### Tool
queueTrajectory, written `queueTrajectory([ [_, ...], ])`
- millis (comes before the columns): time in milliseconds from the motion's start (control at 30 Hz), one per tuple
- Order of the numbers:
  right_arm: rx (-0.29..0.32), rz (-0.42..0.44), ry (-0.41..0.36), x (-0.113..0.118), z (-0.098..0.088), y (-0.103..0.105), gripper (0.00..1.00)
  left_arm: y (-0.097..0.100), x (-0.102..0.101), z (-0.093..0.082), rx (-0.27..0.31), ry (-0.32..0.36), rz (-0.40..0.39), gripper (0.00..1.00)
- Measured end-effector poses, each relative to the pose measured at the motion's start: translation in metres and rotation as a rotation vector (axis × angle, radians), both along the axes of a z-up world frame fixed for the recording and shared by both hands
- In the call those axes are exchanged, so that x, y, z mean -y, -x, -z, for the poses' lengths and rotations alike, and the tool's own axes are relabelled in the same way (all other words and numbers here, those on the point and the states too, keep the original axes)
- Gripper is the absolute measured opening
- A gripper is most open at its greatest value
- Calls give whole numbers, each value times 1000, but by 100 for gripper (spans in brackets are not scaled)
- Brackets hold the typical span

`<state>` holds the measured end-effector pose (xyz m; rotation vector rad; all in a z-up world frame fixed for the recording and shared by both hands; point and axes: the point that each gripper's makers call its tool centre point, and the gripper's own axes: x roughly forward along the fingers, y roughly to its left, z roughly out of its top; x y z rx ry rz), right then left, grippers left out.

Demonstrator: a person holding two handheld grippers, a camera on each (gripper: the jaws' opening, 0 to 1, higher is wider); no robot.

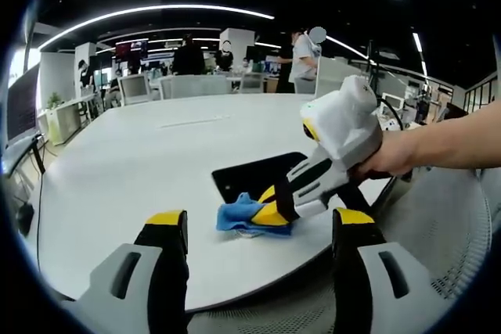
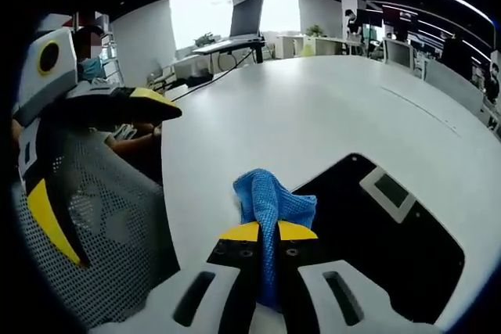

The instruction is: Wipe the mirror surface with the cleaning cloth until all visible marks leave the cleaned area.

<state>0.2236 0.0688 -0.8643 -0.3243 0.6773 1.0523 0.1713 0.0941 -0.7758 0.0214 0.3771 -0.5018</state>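
Right gripper (image 2: 268, 232) is clamped on the blue cleaning cloth (image 2: 270, 201), jaws closed with the fabric pinched between the yellow tips and bunched up ahead of them. The mirror (image 2: 376, 228) is the dark flat panel lying on the white worktop (image 2: 313, 107), near the edge closest to the person. In the right gripper view it sits forward and to the right of the cloth, long axis running diagonally away toward the upper left; the cloth is touching or just over its near-left corner, can't tell which. It reflects the ceiling, so I can't make out any marks from here. In the left gripper view the right gripper (image 1: 274, 210) comes in from the right, tips down on the cloth (image 1: 243, 215) at the front edge of the mirror (image 1: 258, 174). Left gripper (image 1: 258, 228) hangs wide open, holding nothing, back from the worktop edge with the mirror ahead between its jaws. Right side is clearly nearer and has the tool. My read: next stroke should push forward-right along the mirror's diagonal; most of the surface looks not yet covered.
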Motion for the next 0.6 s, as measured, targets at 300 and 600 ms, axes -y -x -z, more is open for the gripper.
queueTrajectory([
  [300, 27, -10, 24, -1, 0, 1, 0, 0, 0, 0, -2, 0, 0, 74],
  [600, 14, 17, 43, 1, 0, -6, 0, -1, 0, 0, -2, 1, 1, 74],
])
